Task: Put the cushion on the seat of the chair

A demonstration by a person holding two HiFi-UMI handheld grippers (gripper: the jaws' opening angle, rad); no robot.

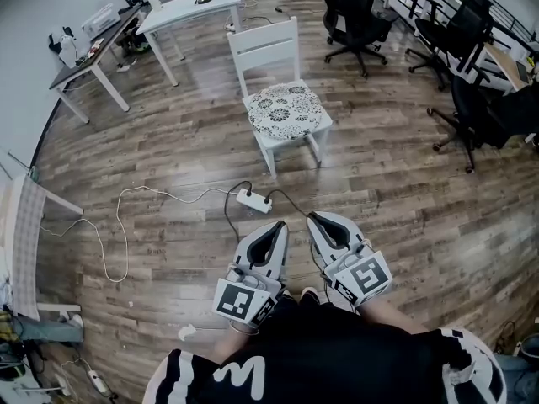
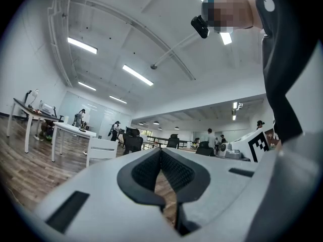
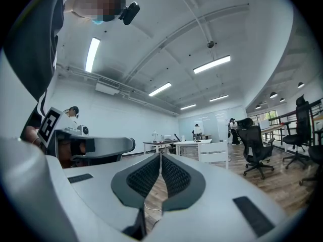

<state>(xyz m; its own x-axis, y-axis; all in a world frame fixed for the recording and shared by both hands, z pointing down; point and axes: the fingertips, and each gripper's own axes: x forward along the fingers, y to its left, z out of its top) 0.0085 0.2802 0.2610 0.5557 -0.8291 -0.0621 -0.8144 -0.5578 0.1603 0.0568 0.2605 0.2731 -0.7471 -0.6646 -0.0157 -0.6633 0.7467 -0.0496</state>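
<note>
Seen from above, a person's dark top with white stripes [image 1: 320,352] fills the bottom edge. Just beyond it, two grey-white grippers are held side by side, level and pointing forward. Each carries a cube with black square markers. The left gripper [image 1: 280,225] has its jaws brought together at the tips, with nothing between the dark ribbed pads – only floor shows through the narrow gap behind the tips. The right gripper [image 1: 314,219] is the same: jaws closed tip to tip, and empty. Neither touches anything.

On the wooden floor [image 1: 168,141], just ahead of the gripper tips, lies a white power strip [image 1: 253,199]. Dark cables curve from it back toward the person, and a thin white cable [image 1: 118,225] loops away to the left.

Further on, well apart from both grippers, stands a white wooden chair [image 1: 263,34] (its slatted back is on the far side). The cushion [image 1: 286,108] – white with a dark floral pattern – lies flat on the seat of the chair, covering nearly all of it.

Beyond the chair, at upper left, stand a white worktop [image 1: 189,7] and a darker worktop [image 1: 84,53] cluttered with small equipment. At upper right and down the right side are several black office chairs [image 1: 354,15] on castors
</note>
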